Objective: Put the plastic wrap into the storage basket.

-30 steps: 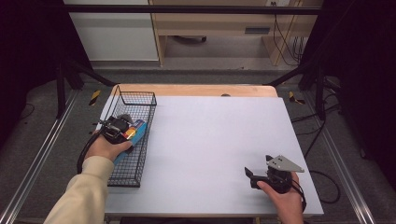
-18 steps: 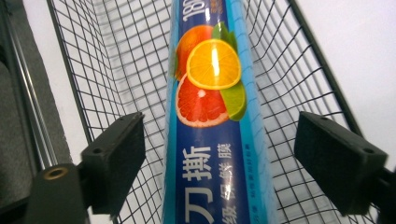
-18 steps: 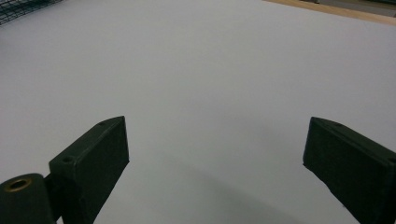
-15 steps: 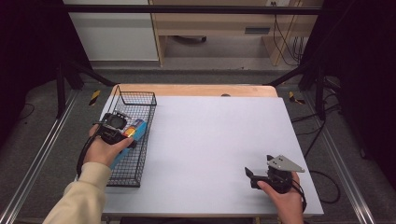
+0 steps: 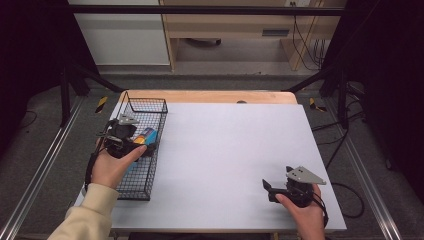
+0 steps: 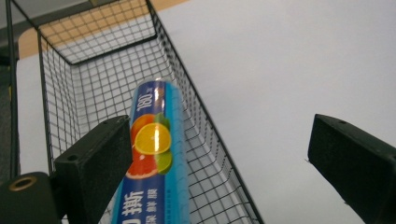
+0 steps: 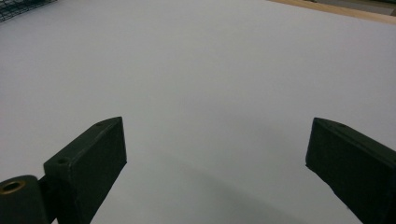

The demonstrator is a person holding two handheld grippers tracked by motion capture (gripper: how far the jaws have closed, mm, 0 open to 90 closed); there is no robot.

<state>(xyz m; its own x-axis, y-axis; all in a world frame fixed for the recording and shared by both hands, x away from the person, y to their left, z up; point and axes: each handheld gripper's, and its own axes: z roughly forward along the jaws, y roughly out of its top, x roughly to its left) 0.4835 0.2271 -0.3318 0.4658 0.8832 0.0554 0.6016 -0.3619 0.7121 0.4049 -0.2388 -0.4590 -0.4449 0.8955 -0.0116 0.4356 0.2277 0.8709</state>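
Black wire basket (image 5: 142, 145) at the left edge of the white surface (image 5: 225, 150), long side running away from the person, with a blue cling-film box (image 6: 156, 158) printed with citrus slices lying lengthwise inside it, near the basket's right-hand wall. Directly over that box, the left gripper (image 5: 134, 146), held in the left hand (image 5: 111, 167) above the basket; jaws spread wide after just opening, the box visible below and between them in the left gripper view but gripped by neither pad, the left pad merely overlapping it in the picture. By that reading, box already delivered and let go: resting on the mesh floor, parallel to the walls, free of the jaws. Farther right, a broad bare stretch of the surface with nothing waiting to be carried. At the near right corner, the right gripper (image 5: 272, 189) in the right hand (image 5: 305, 212), low over the surface and pointing left, jaws spread wide on nothing, plain white sheet ahead of them in the right gripper view (image 7: 215, 154). Judged from this layout, placing step essentially done; left to do, apparently, only lifting the left gripper clear of the basket rim and bringing it back over the surface, with no further item in sight to load.
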